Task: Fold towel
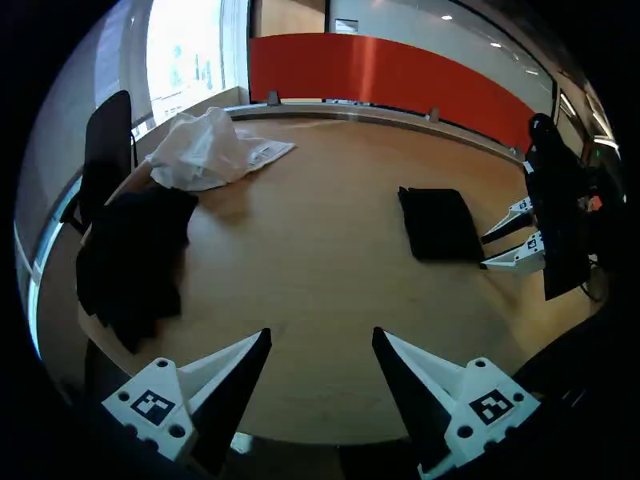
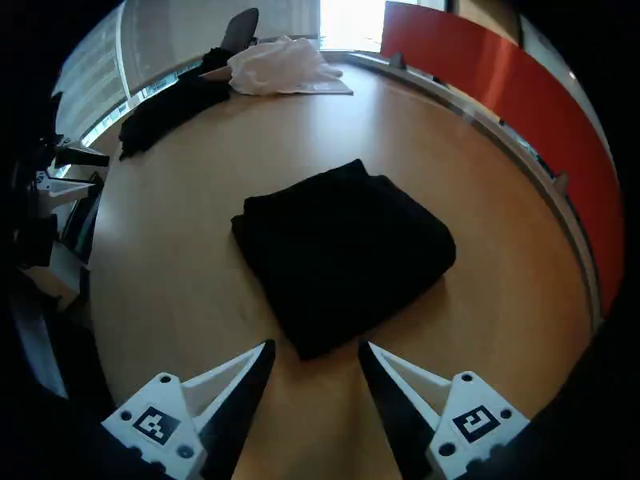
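Observation:
A black towel [image 2: 344, 248] lies folded into a thick rectangle on the wooden table [image 2: 480, 264]. My right gripper [image 2: 317, 356] stands open just short of its near corner, nothing between the fingers. In the left gripper view the same folded towel [image 1: 438, 222] rests at the right of the table, with the right gripper [image 1: 500, 246] at its far side, held by a person in dark clothing [image 1: 560, 208]. My left gripper [image 1: 322, 346] is open over bare wood near the table's front edge, well away from the towel.
A heap of dark cloth [image 1: 132, 260] lies at the table's left edge, and a crumpled white cloth on papers [image 1: 204, 148] beyond it. A black chair [image 1: 104, 156] stands at the left. An orange partition [image 1: 384, 72] runs along the far side.

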